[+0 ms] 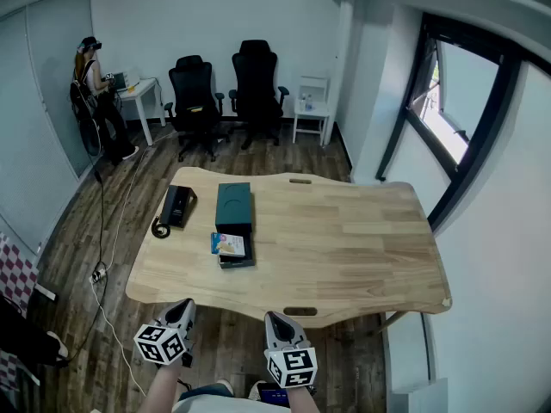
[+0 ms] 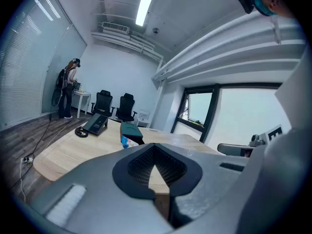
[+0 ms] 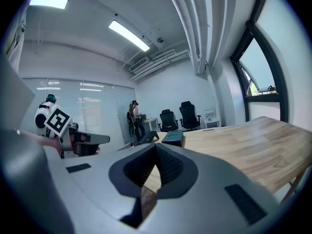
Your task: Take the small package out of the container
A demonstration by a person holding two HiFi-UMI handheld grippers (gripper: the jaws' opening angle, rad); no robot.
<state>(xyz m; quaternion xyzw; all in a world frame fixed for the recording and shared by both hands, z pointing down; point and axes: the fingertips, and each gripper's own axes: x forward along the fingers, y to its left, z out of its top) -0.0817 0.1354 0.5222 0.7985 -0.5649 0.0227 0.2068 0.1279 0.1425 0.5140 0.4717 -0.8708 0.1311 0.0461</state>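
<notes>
Teal container [image 1: 233, 205]: on the wooden table [image 1: 362, 248], long axis pointing away from the person.
Small package [image 1: 229, 244]: at its near end, ahead and between both grippers.
Left gripper [image 1: 184, 306]: closed, empty, short of the table.
Right gripper [image 1: 274, 318]: same — closed, empty.
Nearer: about even, perhaps the left.

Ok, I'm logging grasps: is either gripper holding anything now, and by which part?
Nothing is held. The grey left gripper and grey right gripper are shut and empty, short of the light wooden table.
</notes>
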